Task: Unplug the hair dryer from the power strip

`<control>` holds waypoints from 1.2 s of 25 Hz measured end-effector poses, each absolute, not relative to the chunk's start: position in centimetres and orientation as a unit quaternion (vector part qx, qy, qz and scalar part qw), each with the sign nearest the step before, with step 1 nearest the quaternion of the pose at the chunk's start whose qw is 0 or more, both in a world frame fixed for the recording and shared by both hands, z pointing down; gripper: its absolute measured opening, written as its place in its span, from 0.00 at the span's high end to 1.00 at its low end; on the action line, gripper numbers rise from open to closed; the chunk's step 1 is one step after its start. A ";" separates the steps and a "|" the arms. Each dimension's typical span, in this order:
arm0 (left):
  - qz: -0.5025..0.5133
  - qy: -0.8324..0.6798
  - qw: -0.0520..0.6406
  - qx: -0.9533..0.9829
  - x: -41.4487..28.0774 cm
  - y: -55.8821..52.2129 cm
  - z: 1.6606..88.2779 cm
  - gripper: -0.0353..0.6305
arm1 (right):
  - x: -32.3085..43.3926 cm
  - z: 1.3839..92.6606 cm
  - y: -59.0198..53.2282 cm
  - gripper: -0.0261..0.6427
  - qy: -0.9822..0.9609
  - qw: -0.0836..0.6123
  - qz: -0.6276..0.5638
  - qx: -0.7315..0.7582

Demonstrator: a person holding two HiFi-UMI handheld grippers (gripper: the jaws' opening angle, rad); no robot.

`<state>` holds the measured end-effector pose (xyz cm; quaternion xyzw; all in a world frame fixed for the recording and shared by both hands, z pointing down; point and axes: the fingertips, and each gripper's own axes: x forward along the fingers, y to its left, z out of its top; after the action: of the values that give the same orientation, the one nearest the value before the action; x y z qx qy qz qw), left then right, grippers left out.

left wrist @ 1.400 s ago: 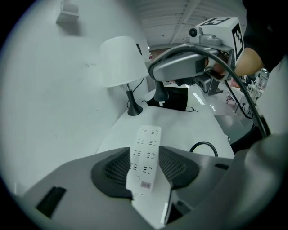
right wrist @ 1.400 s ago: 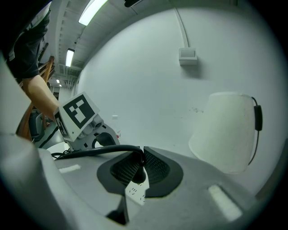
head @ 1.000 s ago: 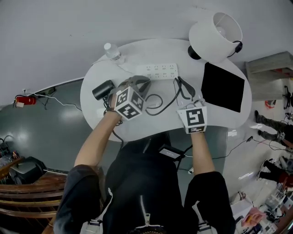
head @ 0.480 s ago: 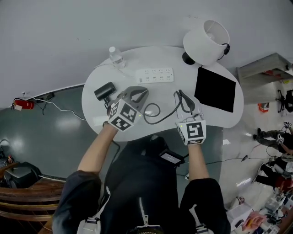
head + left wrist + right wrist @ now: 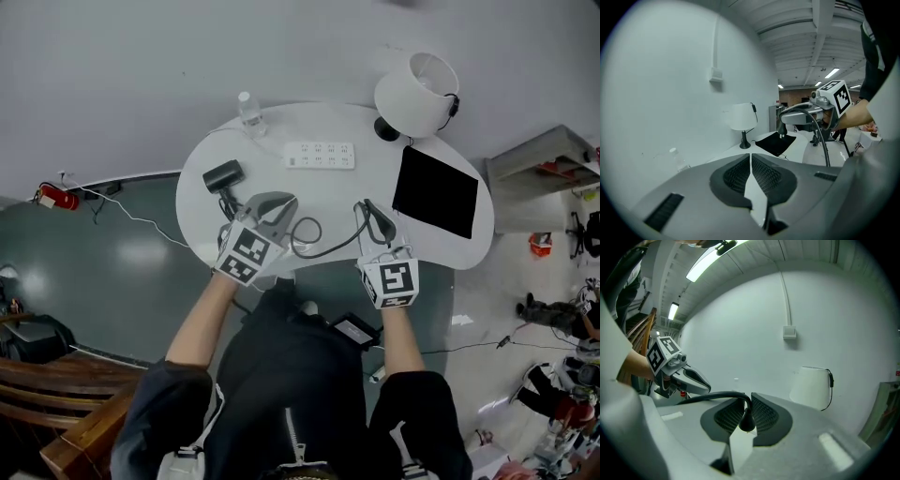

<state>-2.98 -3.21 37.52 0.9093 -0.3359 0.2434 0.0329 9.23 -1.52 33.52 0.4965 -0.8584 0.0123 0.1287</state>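
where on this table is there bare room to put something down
Bare: the table band between the power strip and the left tongs and right tongs, running right to the black mat. Crowded: near edge, with hair dryer, cord, both tongs; lamp fills far right.

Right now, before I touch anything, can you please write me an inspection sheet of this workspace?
Surface: white rounded table.
Job's things: black hair dryer lies at the table's left; white power strip has no plug in it; the plug is off the strip, in the right gripper.
Clutter: bottle, white lamp, black mat.
Grippers: left gripper shut, empty; right gripper shut on the plug.
Cables: black cord loops from the plug toward the left gripper.
Surroundings: wooden furniture and a red object on the floor.
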 end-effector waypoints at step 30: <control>0.208 -0.370 0.013 0.905 -5.0 7.4 34.1 0.91 | 7.9 28.8 7.7 0.90 -0.869 0.121 -0.044 0.477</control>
<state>-5.01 7.37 34.11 0.9052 -0.3702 0.2085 0.0126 7.85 7.72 28.78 0.4773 -0.8692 -0.0438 0.1214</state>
